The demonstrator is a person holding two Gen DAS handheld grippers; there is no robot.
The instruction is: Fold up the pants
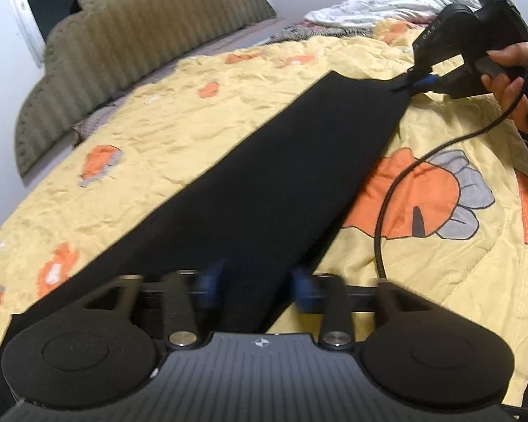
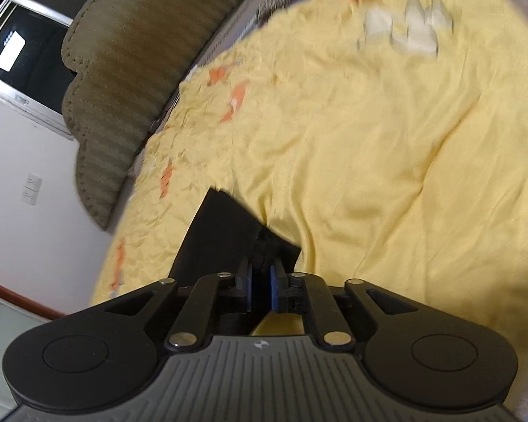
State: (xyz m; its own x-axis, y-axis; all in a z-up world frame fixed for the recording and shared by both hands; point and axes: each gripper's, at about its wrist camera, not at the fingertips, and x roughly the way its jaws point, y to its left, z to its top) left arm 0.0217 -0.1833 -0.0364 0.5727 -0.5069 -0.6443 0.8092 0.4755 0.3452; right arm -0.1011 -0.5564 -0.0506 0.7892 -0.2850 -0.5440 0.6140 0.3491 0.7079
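Two tools angled down: left tool [image 1: 255,281] agape astride pants [image 1: 264,183], right tool [image 2: 260,274] seemingly pinching hem

We hold our left gripper [image 1: 257,285] with jaws apart; our right gripper [image 1: 413,81], at two o'clock, is nearly closed, pinching cloth.

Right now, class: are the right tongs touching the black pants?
Touching. The left wrist view shows the right tongs pinching the far corner of the black pants; the right wrist view shows fabric between its blue pads.
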